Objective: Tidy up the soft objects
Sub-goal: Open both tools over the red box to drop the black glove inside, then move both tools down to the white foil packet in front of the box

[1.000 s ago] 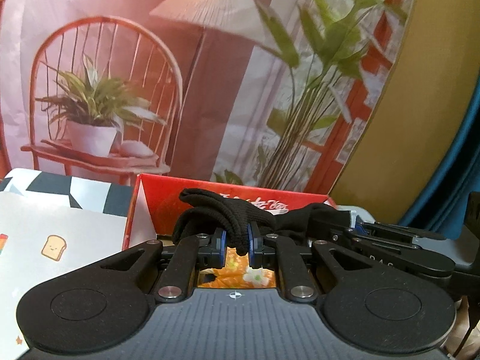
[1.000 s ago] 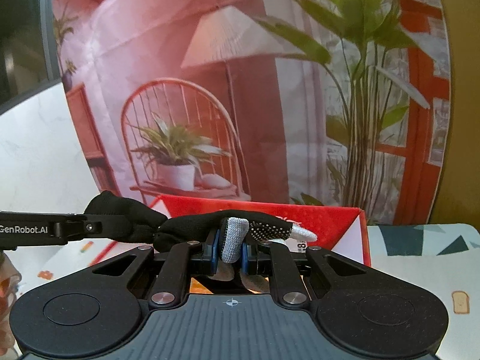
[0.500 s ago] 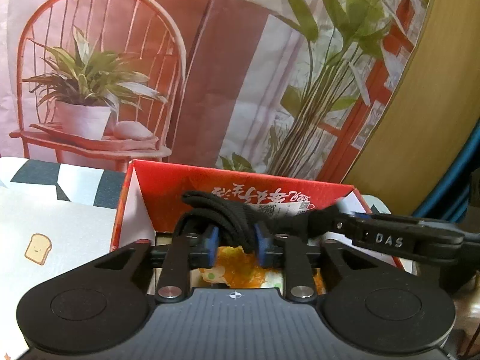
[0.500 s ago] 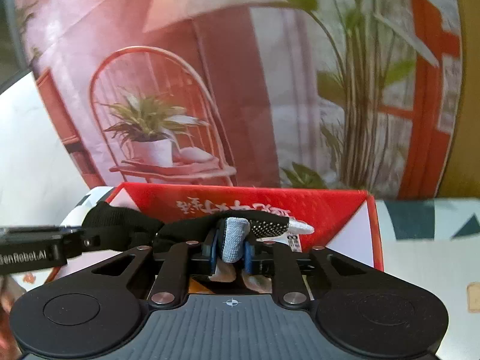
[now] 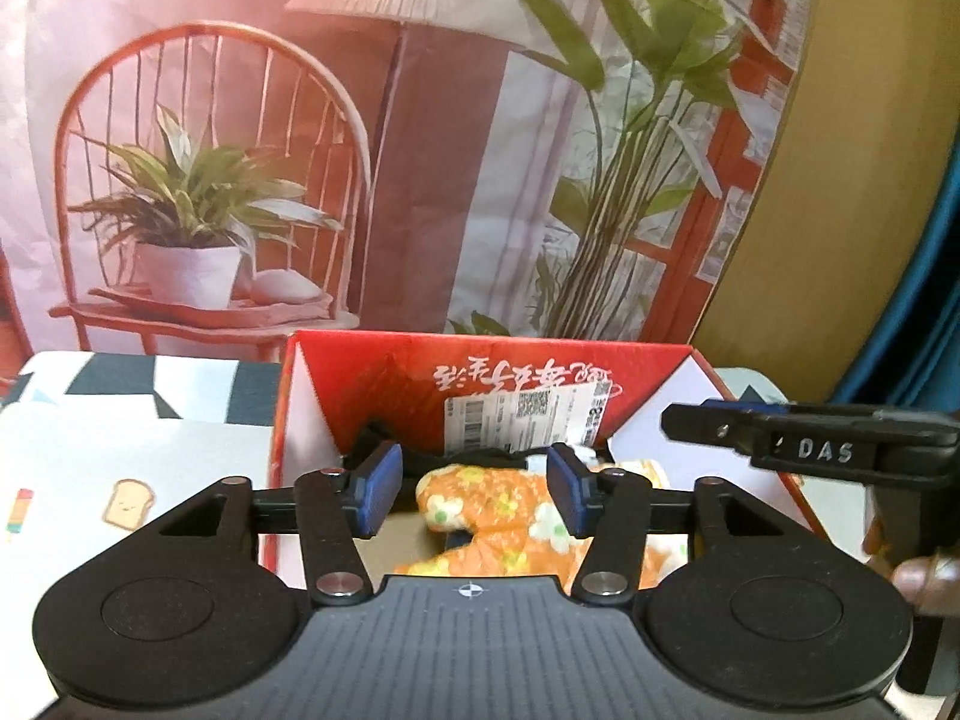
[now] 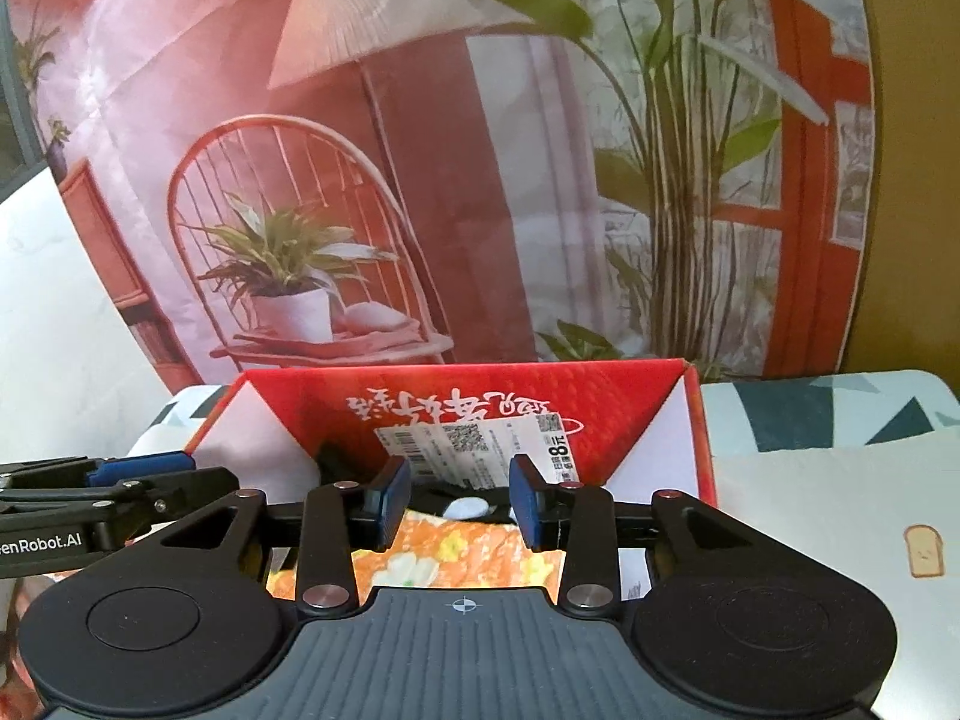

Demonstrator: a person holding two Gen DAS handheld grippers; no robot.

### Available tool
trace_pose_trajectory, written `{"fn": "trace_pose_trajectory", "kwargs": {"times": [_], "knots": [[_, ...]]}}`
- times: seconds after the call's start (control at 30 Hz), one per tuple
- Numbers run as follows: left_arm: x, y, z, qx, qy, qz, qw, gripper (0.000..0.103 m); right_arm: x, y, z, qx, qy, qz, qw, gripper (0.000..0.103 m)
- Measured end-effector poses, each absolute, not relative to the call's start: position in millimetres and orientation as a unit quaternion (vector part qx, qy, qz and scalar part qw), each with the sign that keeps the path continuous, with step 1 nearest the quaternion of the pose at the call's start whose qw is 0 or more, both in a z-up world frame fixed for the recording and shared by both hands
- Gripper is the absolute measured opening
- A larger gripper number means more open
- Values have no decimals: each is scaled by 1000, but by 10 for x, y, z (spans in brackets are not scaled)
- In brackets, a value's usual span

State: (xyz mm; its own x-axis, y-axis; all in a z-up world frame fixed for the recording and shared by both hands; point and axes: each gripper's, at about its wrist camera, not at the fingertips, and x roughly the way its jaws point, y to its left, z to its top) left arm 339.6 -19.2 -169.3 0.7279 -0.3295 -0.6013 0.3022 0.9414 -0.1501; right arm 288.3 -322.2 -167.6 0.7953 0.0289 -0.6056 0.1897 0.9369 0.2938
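Both grippers, left point(image 5: 471, 495) and right point(image 6: 461, 501), had just opened empty over the box point(image 5: 360, 378), where the limp, light glove point(image 6: 465, 495) lay, probably easiest pinched at its cuff.

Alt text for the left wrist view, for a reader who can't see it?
The left gripper hangs open over a red cardboard box, its blue pads clear of the orange floral cloth and black glove inside. The right gripper reaches in from the right.
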Motion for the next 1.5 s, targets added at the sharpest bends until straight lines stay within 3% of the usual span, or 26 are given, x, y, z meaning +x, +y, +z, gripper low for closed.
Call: {"fn": "trace_pose_trajectory", "kwargs": {"times": [0.13, 0.33, 0.4, 0.6, 0.93, 1.03, 1.13, 1.3, 1.5], "knots": [[3131, -111, -1640, -14, 323, -168, 931, 63, 2632, -3127, -1575, 157, 304, -41, 939, 44], [2619, 41, -1640, 2, 315, -166, 935, 64, 2168, -2905, -1486, 132, 278, -33, 951, 74], [2434, 104, -1671, -1, 314, -167, 935, 64, 2001, -2815, -1481, 126, 273, -29, 953, 90], [1899, 234, -1854, -5, 323, -166, 932, 64, 1526, -2533, -1585, 119, 264, -18, 957, 102], [1207, 292, -2256, -19, 352, -184, 918, 62, 694, -2005, -2005, 95, 276, 1, 956, 102], [1132, 293, -2376, -32, 366, -189, 911, 51, 498, -1850, -2100, 78, 282, 16, 956, 102], [1095, 311, -2460, -46, 371, -190, 908, 45, 364, -1717, -2177, 65, 289, 39, 954, 94], [1077, 306, -2536, -47, 377, -193, 905, 41, 288, -1611, -2321, 64, 314, 69, 945, 70], [1101, 303, -2620, -50, 390, -193, 899, 41, 303, -1556, -2453, 65, 340, 83, 935, 68]]}}
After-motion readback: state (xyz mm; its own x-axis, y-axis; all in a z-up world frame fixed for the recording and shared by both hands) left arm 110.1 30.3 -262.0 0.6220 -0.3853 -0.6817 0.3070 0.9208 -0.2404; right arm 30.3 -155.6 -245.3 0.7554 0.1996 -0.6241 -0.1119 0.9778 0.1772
